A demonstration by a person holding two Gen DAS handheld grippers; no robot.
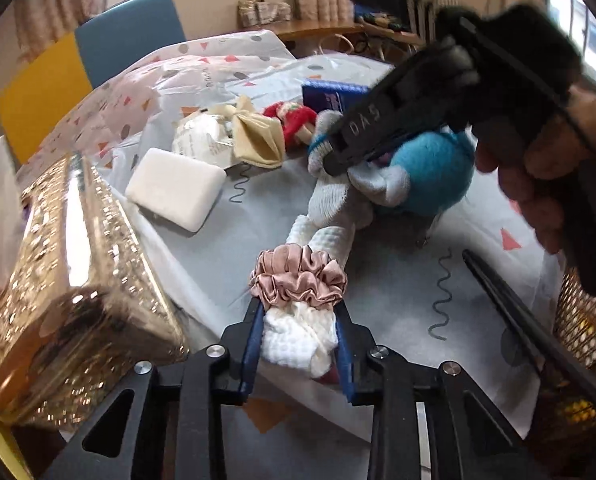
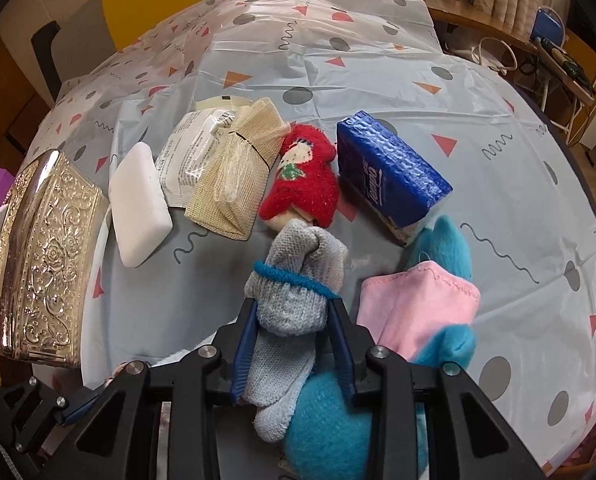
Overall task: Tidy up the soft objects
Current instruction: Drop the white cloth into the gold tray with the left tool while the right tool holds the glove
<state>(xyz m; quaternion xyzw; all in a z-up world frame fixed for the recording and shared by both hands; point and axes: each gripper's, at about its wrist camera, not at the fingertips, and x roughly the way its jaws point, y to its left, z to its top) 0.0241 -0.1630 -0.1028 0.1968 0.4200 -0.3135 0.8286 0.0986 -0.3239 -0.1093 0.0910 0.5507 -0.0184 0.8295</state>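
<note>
Gold box (image 2: 42, 256): embossed shiny metal, rectangular, at the worktop's left edge; probably the bin for sorted things.
Sponge (image 2: 140, 210): smooth white block with rounded corners, just beside the box.
Packet (image 2: 190, 156): crinkly clear plastic, partly under the mesh.
Mesh (image 2: 234, 176): beige woven cloth folded flat and banded.
Left tongs (image 1: 299, 322): pinching a white waffle-weave cloth (image 1: 298, 340) ringed by a glossy pink satin scrunchie (image 1: 298, 276); held at the near end, probably so the bundle lifts whole.
Red toy (image 2: 301, 184): fuzzy, lying between mesh and tissue pack.
Right tongs (image 2: 292, 316): pressed on a grey ribbed knit sock (image 2: 294, 280), knotted and bound with a blue elastic; gripped at mid-length, just below the band, with its tail hanging over the plush.
Tissue pack (image 2: 389, 176): blue wrinkled plastic brick, angled.
Plush (image 2: 445, 248): teal fleece, rounded, with a pink felt panel, directly under the sock.
Worktop (image 2: 377, 60): slick pale-blue patterned plastic cover.
</note>
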